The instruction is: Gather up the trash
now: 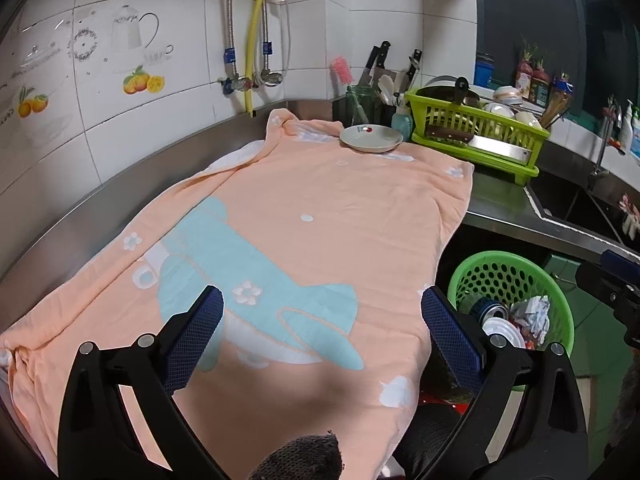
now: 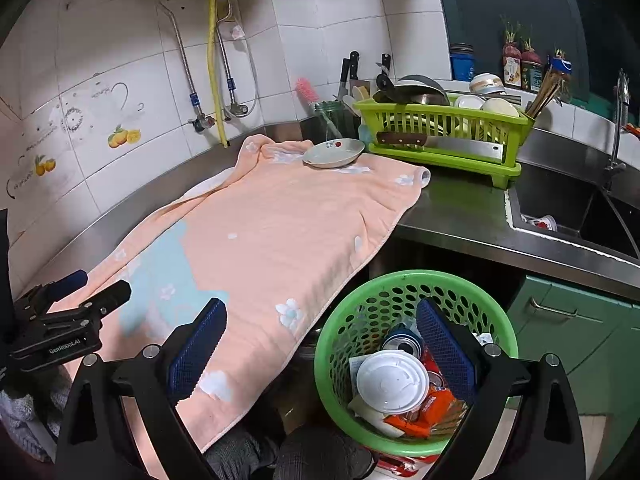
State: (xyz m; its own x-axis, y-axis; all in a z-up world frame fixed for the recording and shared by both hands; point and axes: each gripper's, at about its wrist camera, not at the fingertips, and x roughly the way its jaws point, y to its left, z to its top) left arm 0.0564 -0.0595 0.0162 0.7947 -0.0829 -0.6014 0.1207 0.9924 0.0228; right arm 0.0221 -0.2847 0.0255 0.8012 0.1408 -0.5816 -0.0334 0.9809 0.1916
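Both grippers are up over the kitchen counter. The left gripper hangs above the peach towel that covers the steel counter, its jaws spread wide with nothing between them but cloth below. Its blue pads are bare.

Over to the right gripper: jaws wide apart too, gripping nothing, one finger over the towel's edge and the other over the green basket. That basket stands on the floor just off the counter's front edge, and the trash is in it: a white plastic lid on top, a drink can behind it, orange wrappers at the near side. From the left wrist view the same basket shows crumpled paper as well.

On the towel's far end sits a small plate, close beside a green dish rack loaded with bowls, a cleaver lying across its front. A knife block and a pink brush stand in the corner behind. To the right, the sink holds a small red-and-white item, too small to tell what it is. The towel itself looks clear of litter.
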